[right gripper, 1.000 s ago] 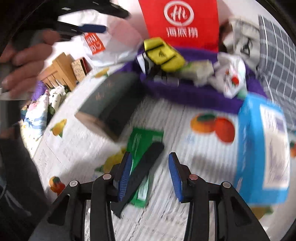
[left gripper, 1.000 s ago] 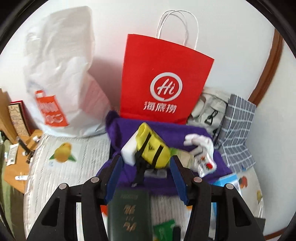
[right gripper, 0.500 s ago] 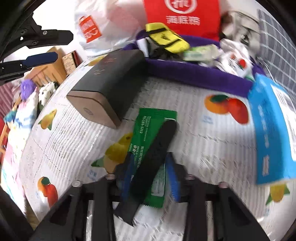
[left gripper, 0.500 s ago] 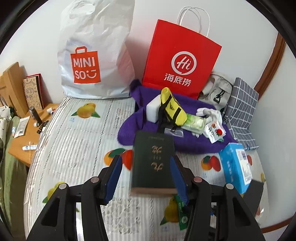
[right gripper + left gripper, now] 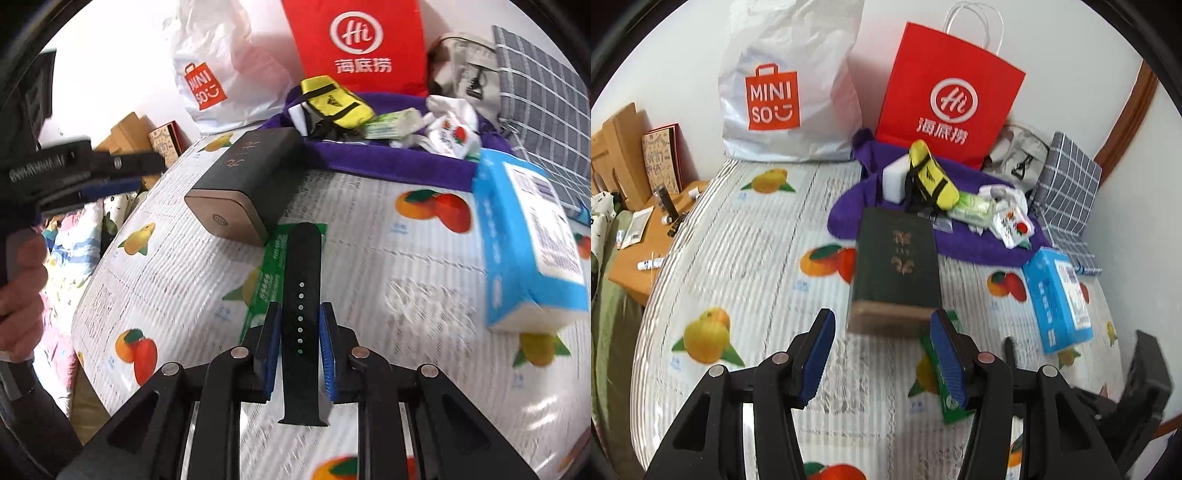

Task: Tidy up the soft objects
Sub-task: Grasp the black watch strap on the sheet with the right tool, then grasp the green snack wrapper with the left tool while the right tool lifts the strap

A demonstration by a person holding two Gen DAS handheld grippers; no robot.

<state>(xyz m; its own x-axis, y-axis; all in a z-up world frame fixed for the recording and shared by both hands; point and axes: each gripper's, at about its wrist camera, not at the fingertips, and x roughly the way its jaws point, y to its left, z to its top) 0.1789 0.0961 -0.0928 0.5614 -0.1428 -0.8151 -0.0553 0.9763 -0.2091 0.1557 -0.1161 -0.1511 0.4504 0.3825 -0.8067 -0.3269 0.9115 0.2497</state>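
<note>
Closing on the black strap (image 5: 301,295), the right gripper (image 5: 300,332) has narrow jaws flanking it above the green packet (image 5: 267,280) on the bed (image 5: 406,258). Left gripper (image 5: 882,354) hangs half-open, empty. Step: pickup; next, lifting toward the purple cloth (image 5: 388,162).

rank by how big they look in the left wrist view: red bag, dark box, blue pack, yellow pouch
1. red bag
2. dark box, though it lies nearer the camera
3. blue pack
4. yellow pouch, farther back, so its real size is unsure
</note>
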